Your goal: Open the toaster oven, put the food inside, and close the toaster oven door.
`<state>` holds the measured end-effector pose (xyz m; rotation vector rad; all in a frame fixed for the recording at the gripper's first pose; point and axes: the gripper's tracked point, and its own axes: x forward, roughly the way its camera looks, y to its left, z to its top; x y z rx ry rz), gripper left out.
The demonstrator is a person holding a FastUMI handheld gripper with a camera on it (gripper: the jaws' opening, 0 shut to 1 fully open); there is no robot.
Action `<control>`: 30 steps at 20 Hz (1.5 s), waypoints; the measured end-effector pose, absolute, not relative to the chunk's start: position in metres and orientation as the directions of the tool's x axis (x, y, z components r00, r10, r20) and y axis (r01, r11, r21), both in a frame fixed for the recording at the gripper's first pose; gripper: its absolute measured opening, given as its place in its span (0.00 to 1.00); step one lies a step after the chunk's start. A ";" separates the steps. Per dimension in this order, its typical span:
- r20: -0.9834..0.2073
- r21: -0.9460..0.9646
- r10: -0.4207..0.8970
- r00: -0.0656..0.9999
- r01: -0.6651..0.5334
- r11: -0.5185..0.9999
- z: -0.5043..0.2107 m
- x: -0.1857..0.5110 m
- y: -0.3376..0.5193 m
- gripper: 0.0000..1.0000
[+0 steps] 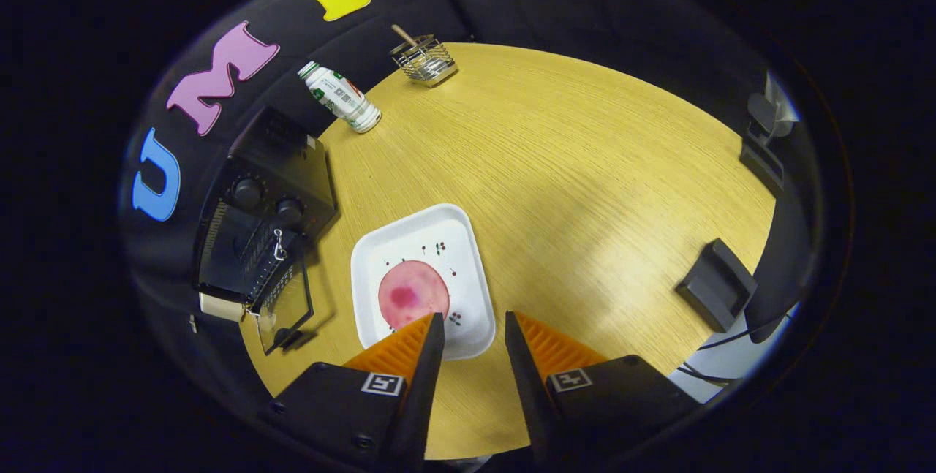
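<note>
A black toaster oven [256, 217] stands at the left of the wooden table [570, 180], its glass door [285, 308] swung down and open. A round pink slice of food [412, 294] lies on a white square plate [420, 275] just ahead of my fingers. My gripper [472, 319] hovers above the plate's near edge, open, with nothing between its fingers. The left fingertip overlaps the near rim of the food in view; I cannot tell if it touches.
A white bottle [340, 96] with a green label stands behind the oven. A wire holder [424, 60] with a wooden stick sits at the far table edge. A small black block [716, 284] lies at the right, with cables beyond the table edge.
</note>
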<state>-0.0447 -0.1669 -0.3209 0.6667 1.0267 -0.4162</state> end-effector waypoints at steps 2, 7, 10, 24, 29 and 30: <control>-0.911 0.262 -0.011 0.413 0.599 0.757 -0.330 -0.036 -0.174 0.59; -0.973 0.157 0.023 0.228 0.589 0.793 -0.356 -0.043 -0.174 0.55; -0.980 0.139 0.029 0.198 0.568 0.811 -0.354 -0.044 -0.175 0.19; -0.802 0.596 0.302 0.515 0.714 0.366 -0.338 -0.057 -0.154 0.05; -0.738 0.674 0.289 0.610 0.678 0.292 -0.303 -0.046 -0.167 0.05; -0.725 0.689 0.294 0.623 0.663 0.293 -0.292 -0.044 -0.164 0.06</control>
